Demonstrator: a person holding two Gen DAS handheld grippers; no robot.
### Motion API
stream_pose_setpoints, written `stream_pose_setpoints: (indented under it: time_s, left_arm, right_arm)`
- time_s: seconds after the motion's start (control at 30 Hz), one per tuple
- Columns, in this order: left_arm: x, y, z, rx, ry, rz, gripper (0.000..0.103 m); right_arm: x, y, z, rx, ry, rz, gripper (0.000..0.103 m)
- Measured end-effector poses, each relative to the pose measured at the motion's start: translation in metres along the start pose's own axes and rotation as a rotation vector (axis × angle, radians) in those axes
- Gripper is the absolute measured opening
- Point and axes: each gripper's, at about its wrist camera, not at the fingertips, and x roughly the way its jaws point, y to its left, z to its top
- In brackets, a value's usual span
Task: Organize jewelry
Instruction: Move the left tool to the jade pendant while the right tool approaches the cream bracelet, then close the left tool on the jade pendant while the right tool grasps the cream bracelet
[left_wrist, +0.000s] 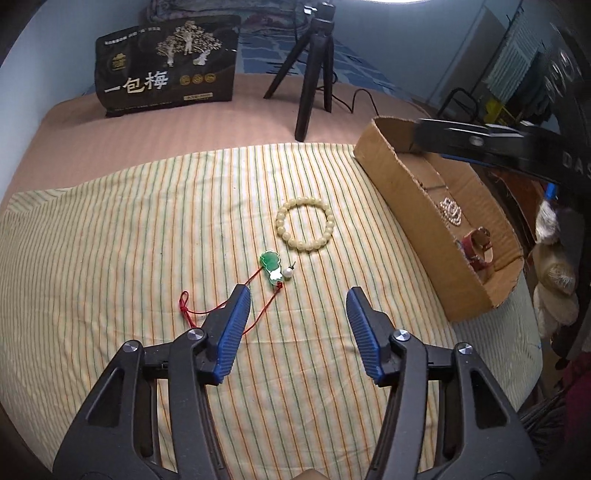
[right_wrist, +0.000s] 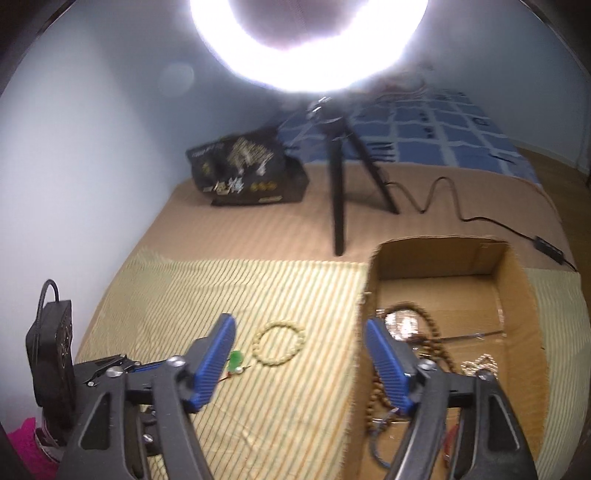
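In the left wrist view the left tool (left_wrist: 298, 306) hangs wide apart and empty over a striped cloth (left_wrist: 110, 258) spread on the bed; just beyond its fingertips lies a green pendant (left_wrist: 270, 266) on a red cord (left_wrist: 207, 314), with a small white bead (left_wrist: 288, 273) touching the pendant's side, and a little farther from the tool a pale bead bracelet (left_wrist: 305, 224) lies flat on the cloth, apart from the pendant. To the right of the bracelet a cardboard box (left_wrist: 402, 206) rests on the cloth, with a pearl piece (left_wrist: 451, 212) and a red strap (left_wrist: 476, 247) inside it. Behind the cloth stand a black tripod (left_wrist: 314, 70) and a dark snack bag (left_wrist: 166, 66). In the right wrist view, somewhat blurred, the right tool (right_wrist: 300, 328) is also wide and empty, above the box's (right_wrist: 517, 280) near left wall; the bracelet (right_wrist: 279, 344) and pendant (right_wrist: 235, 359) lie left of the box, and a brown bead string (right_wrist: 432, 332) lies inside it
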Motion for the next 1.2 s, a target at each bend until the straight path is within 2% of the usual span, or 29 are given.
stream_pose_setpoints:
  time_s: [0.17,0.37,0.5,0.7,1.0,1.2]
  left_arm:
    - [0.014,0.003,-0.003,0.014,0.031,-0.001,0.050]
    - [0.029,0.009,-0.001,0.011,0.059,-0.004,0.045]
    - [0.037,0.014,0.001,-0.006,0.070,-0.009,0.041]
    - [0.042,0.018,0.005,-0.012,0.070,-0.018,0.040]
    - [0.050,0.013,0.007,0.001,0.081,-0.009,0.037]
    - [0.059,0.014,0.010,-0.007,0.092,0.013,0.033]
  right_arm:
    - [0.030,0.019,0.004,-0.047,0.092,0.016,0.052]
    - [0.067,0.030,0.004,-0.079,0.187,-0.013,0.042]
    - [0.086,0.029,0.006,-0.058,0.220,-0.033,0.041]
    - [0.107,0.026,0.009,-0.061,0.247,-0.068,0.034]
    - [0.120,0.036,0.006,-0.137,0.286,-0.151,0.030]
    - [0.128,0.032,0.002,-0.138,0.304,-0.185,0.029]
